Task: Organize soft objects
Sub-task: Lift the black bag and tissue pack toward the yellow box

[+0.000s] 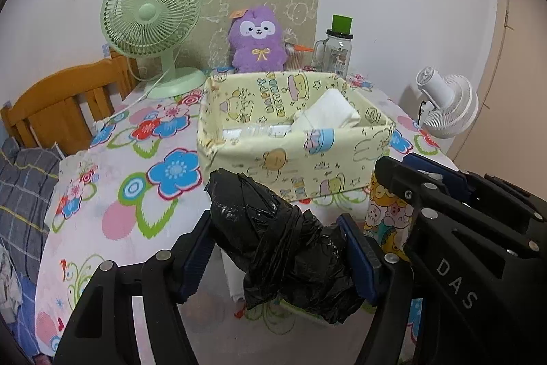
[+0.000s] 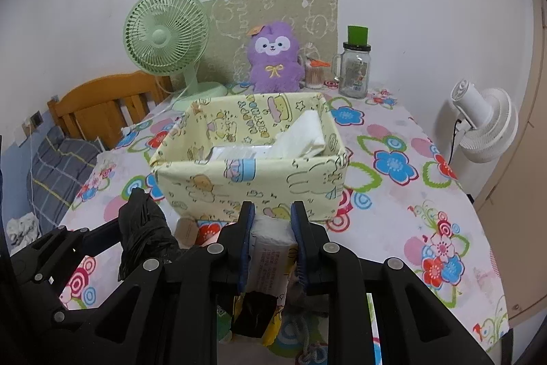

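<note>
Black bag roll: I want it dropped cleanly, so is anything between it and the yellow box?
Nothing visible does. The black bag roll, held in the left hand-held gripper, faces the near wall of the open-topped yellow box; it only has to clear that.

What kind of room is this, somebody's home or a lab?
Most likely a home, probably a bedroom. A wooden headboard with plaid bedding stands beside the table, which has a flowery cloth, and a purple plush toy sits by a green desk fan.
</note>
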Motion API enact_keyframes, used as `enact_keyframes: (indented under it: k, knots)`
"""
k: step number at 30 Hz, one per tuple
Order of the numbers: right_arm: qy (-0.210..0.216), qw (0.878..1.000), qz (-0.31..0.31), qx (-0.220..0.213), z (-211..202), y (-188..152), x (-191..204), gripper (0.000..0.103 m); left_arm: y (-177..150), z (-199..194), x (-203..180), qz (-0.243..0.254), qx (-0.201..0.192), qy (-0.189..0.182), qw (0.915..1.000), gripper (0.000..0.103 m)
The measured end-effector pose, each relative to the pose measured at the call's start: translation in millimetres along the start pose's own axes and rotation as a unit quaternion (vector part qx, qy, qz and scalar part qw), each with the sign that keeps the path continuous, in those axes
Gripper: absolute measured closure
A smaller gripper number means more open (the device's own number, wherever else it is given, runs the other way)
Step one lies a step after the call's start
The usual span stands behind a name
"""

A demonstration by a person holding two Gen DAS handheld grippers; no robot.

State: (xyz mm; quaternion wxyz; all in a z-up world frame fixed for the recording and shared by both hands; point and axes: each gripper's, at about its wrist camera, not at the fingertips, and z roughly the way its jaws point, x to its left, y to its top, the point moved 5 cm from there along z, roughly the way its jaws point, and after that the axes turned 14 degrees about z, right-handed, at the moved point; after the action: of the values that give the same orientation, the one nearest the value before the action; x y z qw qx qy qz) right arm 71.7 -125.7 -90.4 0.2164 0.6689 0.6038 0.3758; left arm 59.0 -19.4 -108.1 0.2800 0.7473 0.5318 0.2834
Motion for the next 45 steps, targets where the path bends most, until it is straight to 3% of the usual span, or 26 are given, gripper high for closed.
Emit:
enact_keyframes:
  k: [45]
  knots:
    - [0.014,0.999,-0.001,-0.046,-21.2,71.1,10.0,0.078,76.1,-23.5,2.7,0.033,-0.051,0.011,0.9981,0.031]
